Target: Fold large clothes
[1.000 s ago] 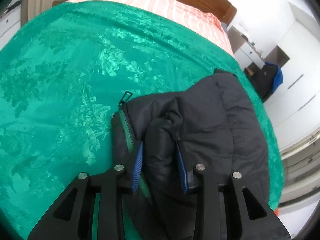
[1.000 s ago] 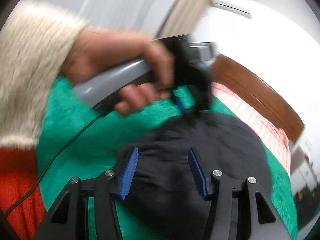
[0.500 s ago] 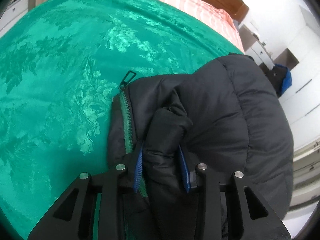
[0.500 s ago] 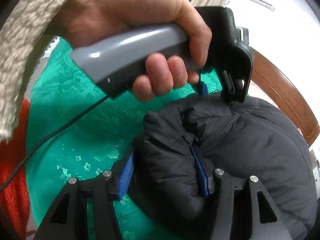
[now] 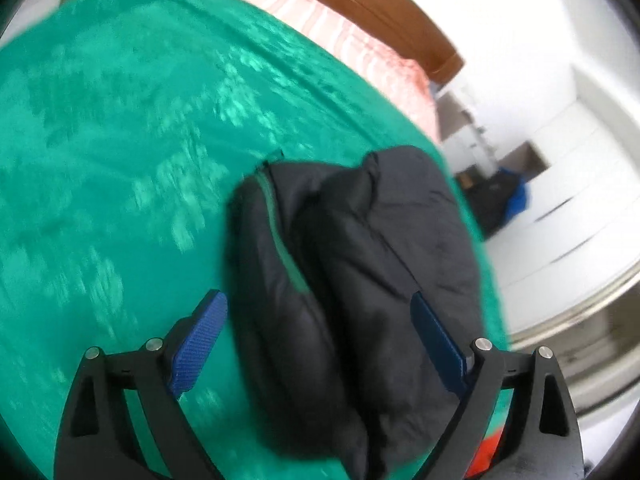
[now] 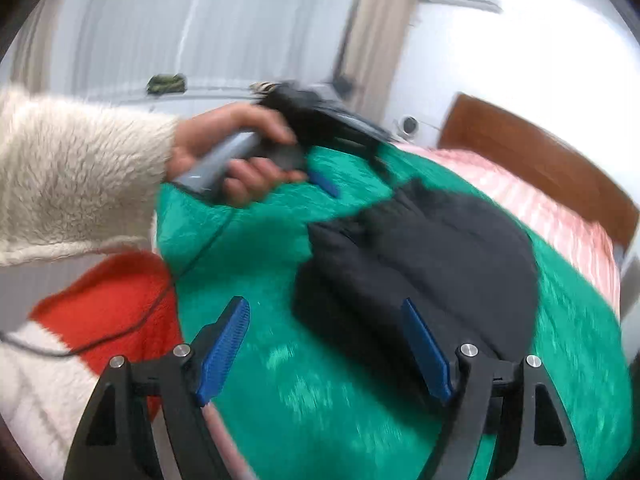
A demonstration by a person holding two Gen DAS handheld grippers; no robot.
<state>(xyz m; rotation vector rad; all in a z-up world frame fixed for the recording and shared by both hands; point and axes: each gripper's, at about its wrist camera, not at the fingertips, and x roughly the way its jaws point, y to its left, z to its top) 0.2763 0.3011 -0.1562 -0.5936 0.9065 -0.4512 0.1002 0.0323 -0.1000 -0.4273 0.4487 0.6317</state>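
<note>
Black puffer jacket (image 5: 360, 248), folded bundle on green bedspread (image 5: 120, 160)

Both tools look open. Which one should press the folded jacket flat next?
Probably left. The left tool is open with the jacket between its fingers. The right tool is open too, mostly over the green bedspread beside it.
</note>
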